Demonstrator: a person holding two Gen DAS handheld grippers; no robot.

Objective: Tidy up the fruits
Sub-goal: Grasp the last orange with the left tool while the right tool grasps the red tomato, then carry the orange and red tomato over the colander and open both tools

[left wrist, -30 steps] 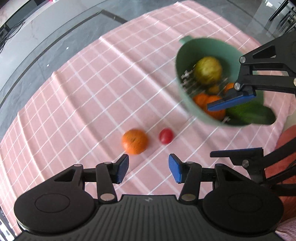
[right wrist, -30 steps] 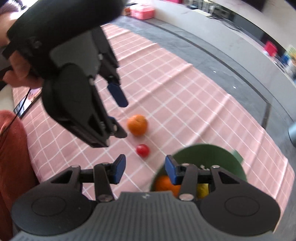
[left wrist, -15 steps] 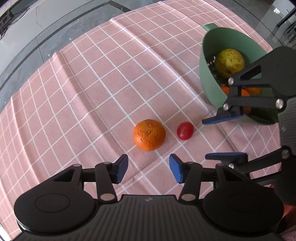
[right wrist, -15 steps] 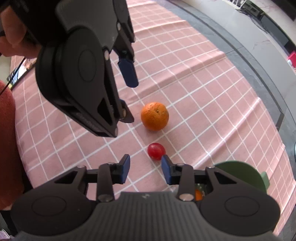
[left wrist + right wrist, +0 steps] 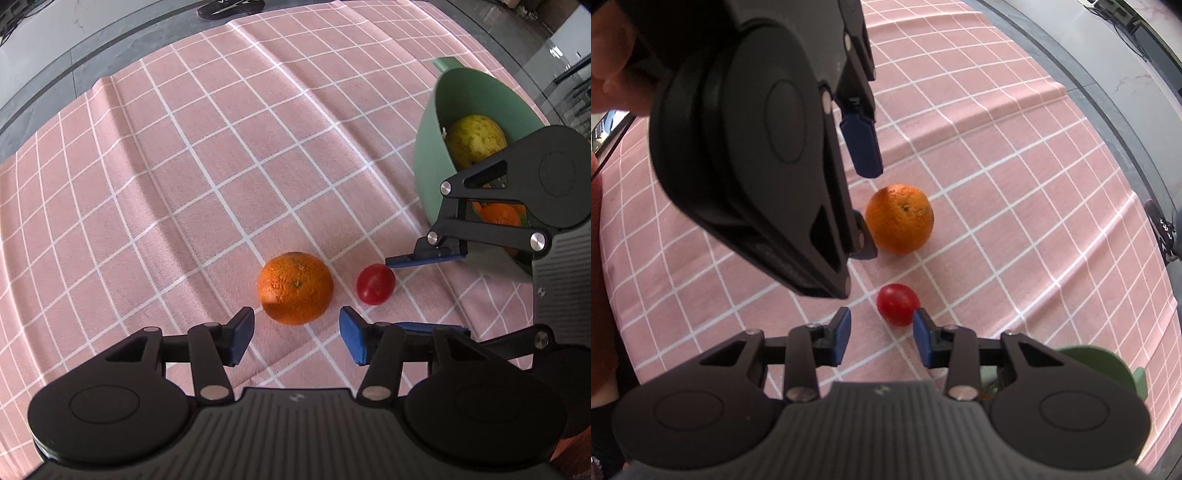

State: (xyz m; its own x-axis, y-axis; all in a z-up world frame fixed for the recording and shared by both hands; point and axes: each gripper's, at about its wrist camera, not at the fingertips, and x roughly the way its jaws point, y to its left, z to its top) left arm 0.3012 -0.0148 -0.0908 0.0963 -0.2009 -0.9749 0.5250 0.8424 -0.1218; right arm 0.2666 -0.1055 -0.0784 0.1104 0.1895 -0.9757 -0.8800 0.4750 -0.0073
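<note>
An orange (image 5: 295, 288) and a small red tomato (image 5: 375, 283) lie side by side on the pink checked cloth (image 5: 184, 166). My left gripper (image 5: 297, 338) points down, open, with the orange just beyond its blue pads and nothing touching them. My right gripper (image 5: 881, 334) is open more narrowly, and the tomato (image 5: 897, 304) sits just ahead of its right pad, not gripped. In the left wrist view the right gripper (image 5: 395, 293) straddles the tomato from the right. A green bowl (image 5: 436, 155) at the right holds a yellow-green pear (image 5: 476, 140) and oranges (image 5: 498, 216).
The cloth ends at a grey floor (image 5: 55, 55) at the far side, where a dark shoe (image 5: 229, 7) stands. A person's hand (image 5: 609, 74) holds the left gripper (image 5: 866, 195), which looms over the orange (image 5: 899, 219). The bowl's rim (image 5: 1108, 360) lies close behind the right gripper.
Both grippers have sunk towards the cloth, so the orange and tomato look larger and nearer. The right jaws have narrowed; the left jaws have widened a little.
</note>
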